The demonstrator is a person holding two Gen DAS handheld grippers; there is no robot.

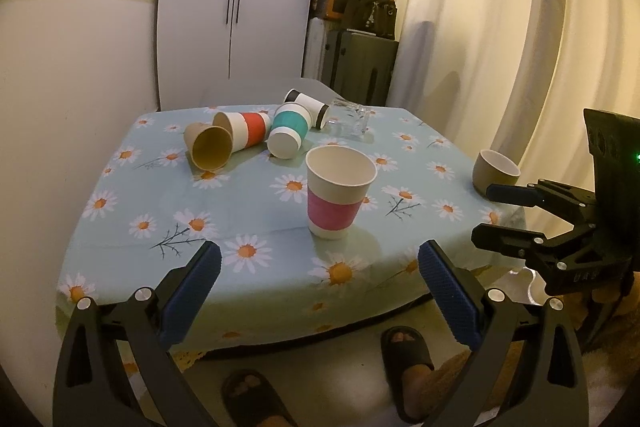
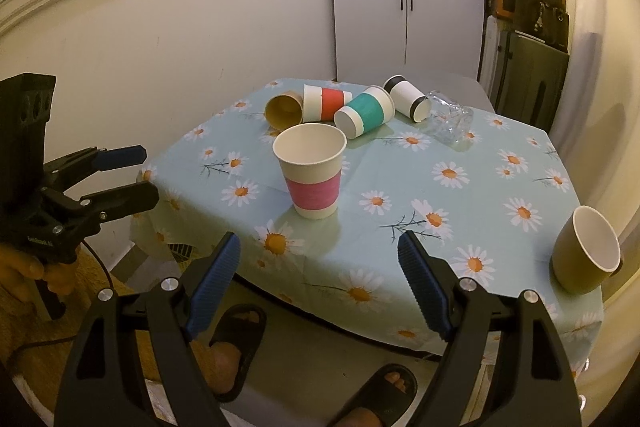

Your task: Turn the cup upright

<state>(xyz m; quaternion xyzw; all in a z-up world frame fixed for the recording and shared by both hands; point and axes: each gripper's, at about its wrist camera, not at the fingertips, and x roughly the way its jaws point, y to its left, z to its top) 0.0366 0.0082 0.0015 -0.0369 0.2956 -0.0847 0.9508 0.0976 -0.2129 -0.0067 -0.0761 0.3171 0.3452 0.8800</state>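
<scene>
pink cup [image 1: 341,193]: already upright, mid-table, nearest both grippers
tipped cups: brown [image 1: 210,147], red [image 1: 248,131], teal [image 1: 289,133], black-band [image 1: 308,106] and a glass [image 1: 352,117], all on their sides along the far edge of the table [image 1: 132,211]
teal cup axis: lying with its base end toward us, I think
nearer hand: pretty even, honestly
left gripper [image 1: 320,279]: jaws wide open, holding nothing, back off the near edge
right gripper [image 2: 319,273]: same, wide open, empty
mug [image 2: 586,251]: near right corner, leaning a bit
</scene>
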